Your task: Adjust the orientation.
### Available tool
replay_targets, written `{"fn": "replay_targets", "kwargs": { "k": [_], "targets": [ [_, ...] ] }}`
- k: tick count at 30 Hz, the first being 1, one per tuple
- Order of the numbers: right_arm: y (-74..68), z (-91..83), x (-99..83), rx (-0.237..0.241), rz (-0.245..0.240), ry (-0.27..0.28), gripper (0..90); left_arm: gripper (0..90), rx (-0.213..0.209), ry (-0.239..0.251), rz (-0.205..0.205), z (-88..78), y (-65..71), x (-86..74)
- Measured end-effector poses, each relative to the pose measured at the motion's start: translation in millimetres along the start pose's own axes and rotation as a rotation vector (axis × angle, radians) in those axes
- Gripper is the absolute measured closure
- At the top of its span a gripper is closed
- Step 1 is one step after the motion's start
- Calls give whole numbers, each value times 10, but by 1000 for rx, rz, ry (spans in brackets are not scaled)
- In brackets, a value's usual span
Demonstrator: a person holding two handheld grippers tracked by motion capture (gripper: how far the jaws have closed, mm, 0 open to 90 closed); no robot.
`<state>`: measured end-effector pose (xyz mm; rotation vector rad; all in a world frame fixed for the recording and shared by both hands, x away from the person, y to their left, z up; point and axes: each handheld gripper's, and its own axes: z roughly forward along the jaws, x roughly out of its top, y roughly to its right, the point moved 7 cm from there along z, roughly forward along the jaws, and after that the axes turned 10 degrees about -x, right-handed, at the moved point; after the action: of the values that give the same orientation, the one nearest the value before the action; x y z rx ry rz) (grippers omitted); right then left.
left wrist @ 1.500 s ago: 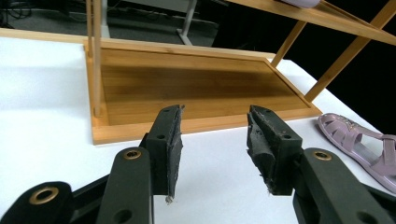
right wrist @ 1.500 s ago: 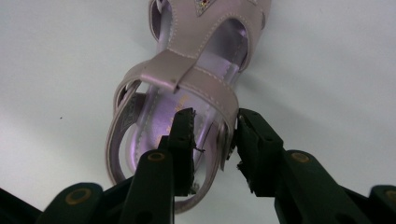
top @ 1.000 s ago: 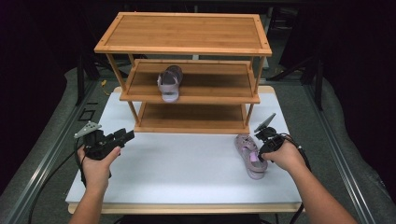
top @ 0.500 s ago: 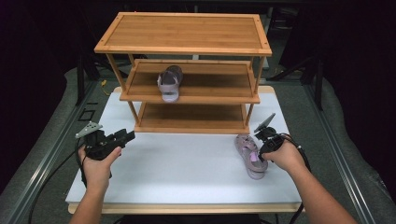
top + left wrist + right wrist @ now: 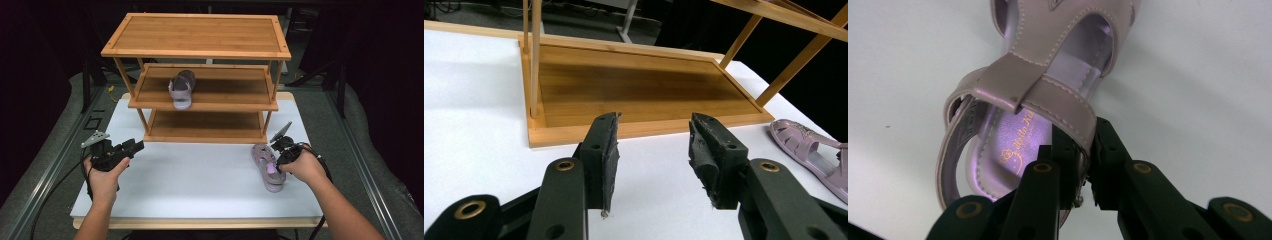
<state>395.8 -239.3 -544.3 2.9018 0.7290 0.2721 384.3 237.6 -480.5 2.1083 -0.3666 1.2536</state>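
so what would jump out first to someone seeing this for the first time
The three-tier wooden shoe rack standing at the back of the white table, with one lilac sandal on its middle shelf. Then its mate, the second lilac sandal, lying on the table at front right, where the right gripper has its jaws pinched on the heel strap. The left gripper hangs open over the table's left side, holding nothing.

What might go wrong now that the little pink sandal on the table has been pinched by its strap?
1. The right gripper has just closed on only the ankle strap of the sandal on the table, so the sandal may swing or slip when lifted.
2. The other sandal overhangs the front edge of the middle shelf; a bump there may knock it off.
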Motion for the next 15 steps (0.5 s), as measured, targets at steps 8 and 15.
{"fn": "replay_targets", "kwargs": {
  "k": [8, 15],
  "targets": [
    [-91, -115, -36, 8, -4, 86, 833, 547, 3, 4, -2, -14, -8, 8],
    [-159, -210, -130, 77, 53, 220, 834, 548, 4, 2, -2, -20, -9, 3]
  ]
}}
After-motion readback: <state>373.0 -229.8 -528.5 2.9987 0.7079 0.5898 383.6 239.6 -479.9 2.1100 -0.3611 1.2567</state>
